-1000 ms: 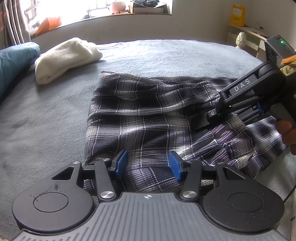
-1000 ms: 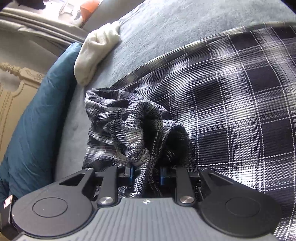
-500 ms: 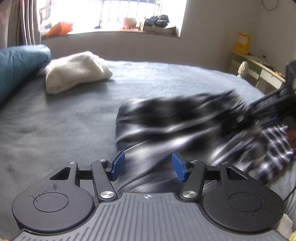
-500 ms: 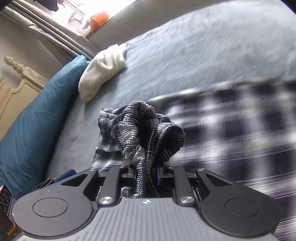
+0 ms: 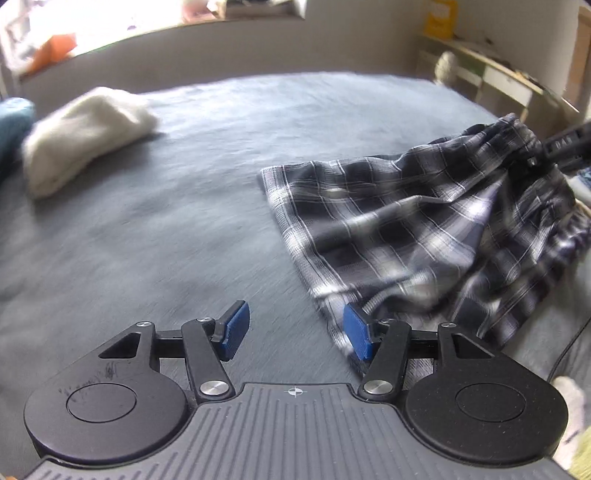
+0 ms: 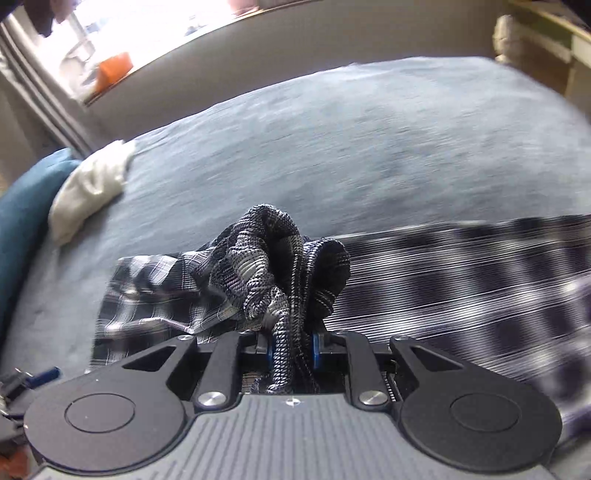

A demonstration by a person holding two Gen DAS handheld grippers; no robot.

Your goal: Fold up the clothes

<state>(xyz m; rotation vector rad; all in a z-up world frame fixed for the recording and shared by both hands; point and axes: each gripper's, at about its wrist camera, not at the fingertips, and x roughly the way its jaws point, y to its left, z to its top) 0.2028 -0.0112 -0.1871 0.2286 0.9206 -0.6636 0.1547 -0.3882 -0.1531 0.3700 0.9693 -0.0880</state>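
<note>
**Kid:** What are the two grabbers doing?

**Helper:** The left gripper [image 5: 295, 334] points down at the bed. Its blue pads [image 5: 236, 330] are spread apart, and they have just been opening a bit more. Nothing is between them, only bare blanket. The right pad sits just by the edge of the cloth. The right gripper [image 6: 291, 356] points down too. Its jaws are squeezed on a bunched-up bit of the plaid cloth [image 6: 280, 280]. From the left camera you can see that gripper [image 5: 565, 144] far over on the right side, with the cloth pulled up to it.

**Kid:** What does the cloth look like?

**Helper:** The plaid cloth [image 5: 417, 229] is dark with white lines making squares. One end is lifted and crumpled in the right jaws. The rest hangs down and spreads out on the bed. It looks blurry.

**Kid:** And the room?

**Helper:** The bed has a grey blanket [image 5: 147, 229]. A fluffy white bundle [image 5: 85, 133] lies far back on the left, well apart from the plaid cloth. Next to it is a blue pillow [image 6: 22, 221]. Behind the bed is a bright window [image 6: 147, 33] with an orange thing [image 6: 112, 70] on the sill.
</note>
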